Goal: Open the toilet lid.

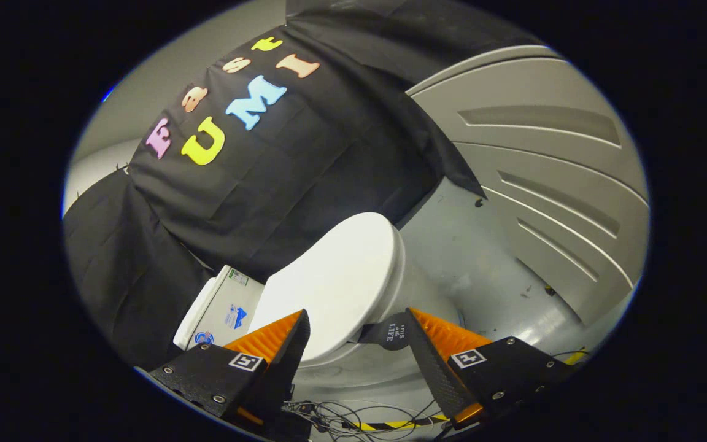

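A white toilet stands just ahead of my fingers, seen at a tilt. Its smooth white lid (pixel 335 276) lies down over the bowl (pixel 353 365), and the front part of the lid reaches in between my fingers. A short black fabric tab (pixel 392 331) hangs from the lid's edge, right beside the inner face of one finger. The white tank (pixel 218 307) with small stickers sits behind the lid, against the black cloth wall. My gripper (pixel 356 312) is open, its fingers spread wide on either side of the lid's edge, and neither presses on anything.
A grey ribbed wall panel (pixel 544 178) rises beyond the toilet on one side. Grey floor (pixel 482 258) with scuff marks runs between the panel and the bowl. Loose cables (pixel 341 417) and yellow-black tape (pixel 390 425) lie on the floor below my fingers.
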`<state>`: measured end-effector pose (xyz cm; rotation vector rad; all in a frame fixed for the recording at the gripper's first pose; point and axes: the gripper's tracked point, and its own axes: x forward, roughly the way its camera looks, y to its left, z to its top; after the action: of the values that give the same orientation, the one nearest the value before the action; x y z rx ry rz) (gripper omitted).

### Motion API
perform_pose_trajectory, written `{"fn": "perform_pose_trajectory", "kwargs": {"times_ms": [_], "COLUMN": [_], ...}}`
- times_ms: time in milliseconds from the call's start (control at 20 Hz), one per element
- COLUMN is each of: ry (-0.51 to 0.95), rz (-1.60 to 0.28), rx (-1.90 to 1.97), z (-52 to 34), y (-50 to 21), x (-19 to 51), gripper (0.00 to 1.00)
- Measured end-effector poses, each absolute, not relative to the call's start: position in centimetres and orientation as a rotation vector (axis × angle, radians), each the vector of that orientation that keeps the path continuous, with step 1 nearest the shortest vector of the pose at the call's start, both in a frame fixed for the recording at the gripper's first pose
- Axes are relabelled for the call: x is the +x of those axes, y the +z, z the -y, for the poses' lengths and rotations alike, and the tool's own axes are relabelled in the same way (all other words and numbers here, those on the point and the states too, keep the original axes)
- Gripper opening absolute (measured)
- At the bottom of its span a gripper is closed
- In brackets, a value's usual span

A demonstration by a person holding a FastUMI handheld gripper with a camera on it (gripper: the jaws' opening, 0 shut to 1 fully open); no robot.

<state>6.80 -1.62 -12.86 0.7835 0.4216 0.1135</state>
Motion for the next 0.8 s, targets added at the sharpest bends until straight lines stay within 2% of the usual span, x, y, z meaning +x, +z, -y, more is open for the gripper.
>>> {"fn": "perform_pose_trajectory", "kwargs": {"times_ms": [350,550,800], "ry": [0.013,0.013,0.037], "rz": [-0.454,-0.509,-0.503], "rx": [0.974,1.049,1.196], "z": [3.1,2.1,1.8], "y": [-14.9,-16.7,-16.5], "x": [7.5,7.0,7.6], "gripper": [0.94,0.93,0.78]}}
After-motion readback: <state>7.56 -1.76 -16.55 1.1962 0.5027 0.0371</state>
